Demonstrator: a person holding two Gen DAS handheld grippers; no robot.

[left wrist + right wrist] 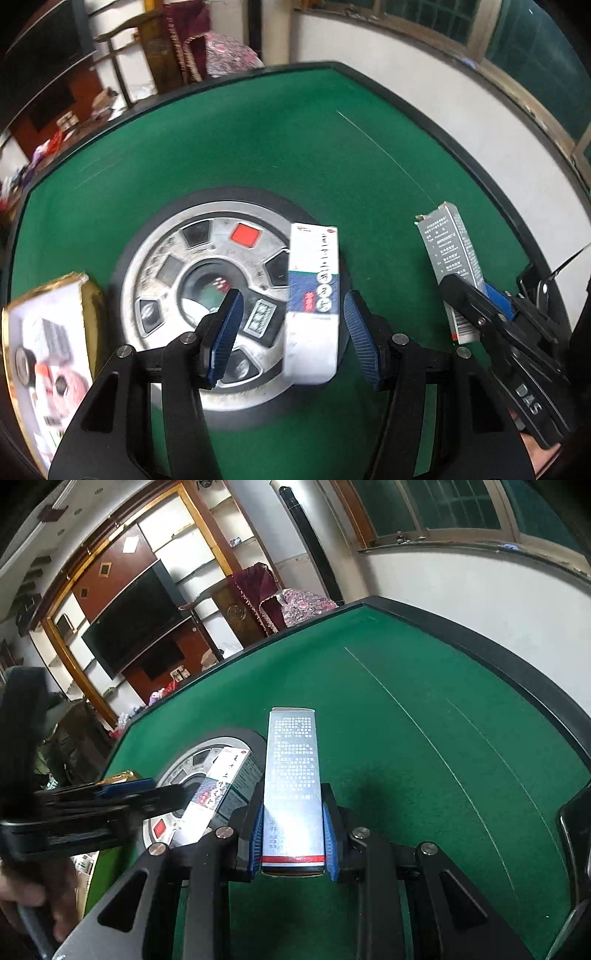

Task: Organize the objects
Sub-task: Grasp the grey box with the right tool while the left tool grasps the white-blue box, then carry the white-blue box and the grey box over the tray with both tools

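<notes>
Where the left wrist looks down: left tool gaping, nothing gripped, astride white-and-blue box lying on round hub of green bench. From right wrist: right tool clamped on grey box, right of hub. Sorting barely begun, apparently.

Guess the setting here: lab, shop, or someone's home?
Likely a home living room. A wall unit with a dark TV and shelves, a carved wooden chair draped in cloth, and a green felt mahjong table with its central control dial.
</notes>
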